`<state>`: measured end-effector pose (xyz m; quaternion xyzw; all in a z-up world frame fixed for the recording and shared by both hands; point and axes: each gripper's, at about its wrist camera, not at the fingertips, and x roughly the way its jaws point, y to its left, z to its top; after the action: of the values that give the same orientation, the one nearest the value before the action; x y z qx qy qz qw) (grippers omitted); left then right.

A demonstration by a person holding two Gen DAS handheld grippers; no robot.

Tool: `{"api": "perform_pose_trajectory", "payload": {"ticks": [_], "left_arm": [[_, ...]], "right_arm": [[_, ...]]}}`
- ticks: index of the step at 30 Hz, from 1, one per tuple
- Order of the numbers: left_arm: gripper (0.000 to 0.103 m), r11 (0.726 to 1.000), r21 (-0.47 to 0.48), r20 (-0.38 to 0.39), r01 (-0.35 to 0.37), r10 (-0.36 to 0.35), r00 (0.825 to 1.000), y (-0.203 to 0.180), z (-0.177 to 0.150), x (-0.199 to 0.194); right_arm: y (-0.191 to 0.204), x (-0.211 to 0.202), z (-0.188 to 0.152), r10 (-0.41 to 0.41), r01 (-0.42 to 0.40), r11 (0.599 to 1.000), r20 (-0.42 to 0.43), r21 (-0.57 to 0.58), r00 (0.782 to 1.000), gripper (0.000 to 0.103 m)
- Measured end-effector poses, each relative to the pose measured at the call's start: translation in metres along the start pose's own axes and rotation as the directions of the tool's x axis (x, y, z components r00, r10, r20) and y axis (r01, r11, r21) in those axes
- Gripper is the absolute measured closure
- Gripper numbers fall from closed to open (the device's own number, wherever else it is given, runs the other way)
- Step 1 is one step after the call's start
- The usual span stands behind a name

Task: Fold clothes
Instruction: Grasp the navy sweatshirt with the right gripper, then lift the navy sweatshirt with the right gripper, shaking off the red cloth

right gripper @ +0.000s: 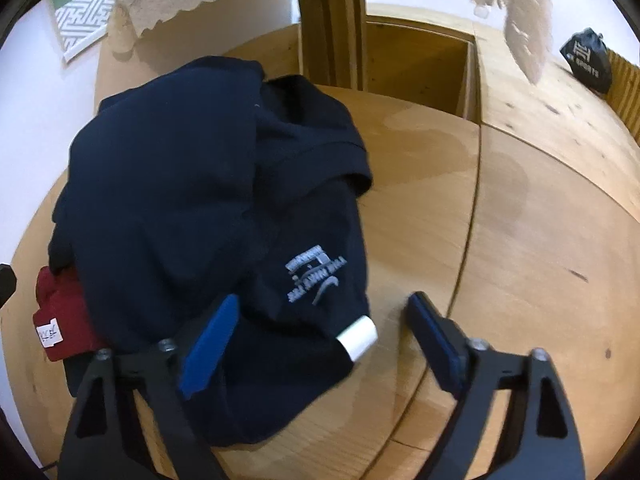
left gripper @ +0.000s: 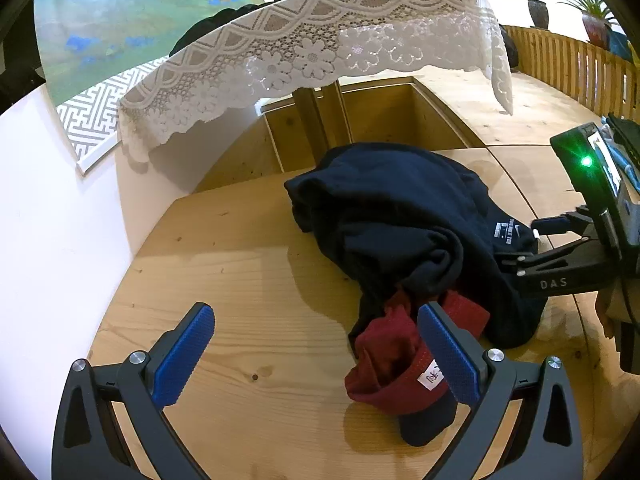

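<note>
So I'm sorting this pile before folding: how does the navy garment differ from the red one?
The navy garment is far bigger than the red one. The navy carries a pale printed logo; the red shows a small white tag with dark marks. The navy lies on top, and the red pokes out from under its edge. Both are crumpled and unfolded on the wooden floor, with neither tool gripping them.

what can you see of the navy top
The navy top is a soft knit garment, crumpled in a heap on the wooden platform. Pale printed lettering with a swoosh faces up, a small white tag near it. It overlaps a red garment. The right claw, open, straddles its edge.
</note>
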<state>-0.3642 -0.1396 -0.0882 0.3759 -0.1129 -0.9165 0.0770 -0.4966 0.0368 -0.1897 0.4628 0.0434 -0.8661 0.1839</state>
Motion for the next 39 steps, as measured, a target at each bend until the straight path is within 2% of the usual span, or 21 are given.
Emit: {"api": "perform_pose_trajectory", "payload": {"ticks": [1,3,5,9,12,15,17,25,26,29,31,33,36,37,39], "left_arm": [[0.001,1.000,-0.002,-0.003,0.001,-0.001,1.000,0.001,0.000,0.001],[0.001,1.000,-0.005,-0.009,0.002,-0.002,1.000,0.002,-0.002,0.003],[0.001,1.000,-0.008,-0.009,0.006,-0.006,1.000,0.003,-0.003,0.001],[0.001,1.000,-0.015,-0.004,0.010,-0.010,1.000,0.007,-0.006,-0.006],[0.001,1.000,-0.024,0.011,0.008,-0.008,1.000,0.014,-0.006,-0.019],[0.001,0.999,-0.033,0.027,0.006,-0.006,1.000,0.020,-0.007,-0.033],[0.001,0.999,-0.038,0.037,0.005,-0.004,0.999,0.025,-0.007,-0.042],[0.001,0.998,-0.054,0.075,0.013,-0.009,0.997,0.038,-0.011,-0.078],[0.001,0.998,-0.053,0.080,0.019,-0.015,0.997,0.038,-0.012,-0.083],[0.001,0.998,-0.048,0.092,0.037,-0.032,0.995,0.039,-0.017,-0.096],[0.001,0.998,-0.045,0.101,0.049,-0.044,0.994,0.039,-0.020,-0.106],[0.001,0.997,-0.042,0.109,0.061,-0.056,0.992,0.039,-0.023,-0.115],[0.001,0.996,-0.037,0.122,0.079,-0.074,0.990,0.040,-0.027,-0.129],[0.001,0.996,-0.036,0.126,0.085,-0.080,0.989,0.040,-0.029,-0.133],[0.001,0.995,-0.032,0.134,0.096,-0.091,0.987,0.040,-0.032,-0.143]], "right_arm": [[0.002,-0.001,0.001,0.004,-0.004,1.000,0.002,-0.007,1.000,0.095],[0.003,-0.003,0.002,0.029,-0.029,1.000,-0.007,0.009,1.000,0.095],[0.000,-0.008,0.004,0.091,-0.091,0.994,-0.006,0.060,0.996,0.096],[-0.012,-0.044,0.012,0.202,-0.212,0.963,0.075,0.169,0.977,0.096],[-0.017,-0.090,0.025,0.277,-0.310,0.928,0.170,0.207,0.946,0.096],[-0.017,-0.147,0.039,0.337,-0.398,0.893,0.277,0.208,0.900,0.096],[-0.015,-0.187,0.047,0.349,-0.426,0.886,0.341,0.185,0.873,0.097],[0.001,-0.380,0.055,0.320,-0.413,0.909,0.555,0.048,0.768,0.097],[0.006,-0.394,0.057,0.309,-0.396,0.917,0.561,0.037,0.768,0.097],[0.022,-0.414,0.070,0.243,-0.309,0.951,0.559,0.025,0.793,0.097],[0.028,-0.427,0.072,0.226,-0.298,0.954,0.569,0.036,0.791,0.097],[0.034,-0.448,0.075,0.215,-0.294,0.955,0.598,0.036,0.772,0.097],[0.040,-0.487,0.074,0.226,-0.316,0.949,0.647,0.024,0.728,0.097],[0.045,-0.497,0.075,0.219,-0.308,0.951,0.656,0.021,0.722,0.097],[0.058,-0.513,0.081,0.180,-0.253,0.967,0.665,0.014,0.725,0.097]]}}
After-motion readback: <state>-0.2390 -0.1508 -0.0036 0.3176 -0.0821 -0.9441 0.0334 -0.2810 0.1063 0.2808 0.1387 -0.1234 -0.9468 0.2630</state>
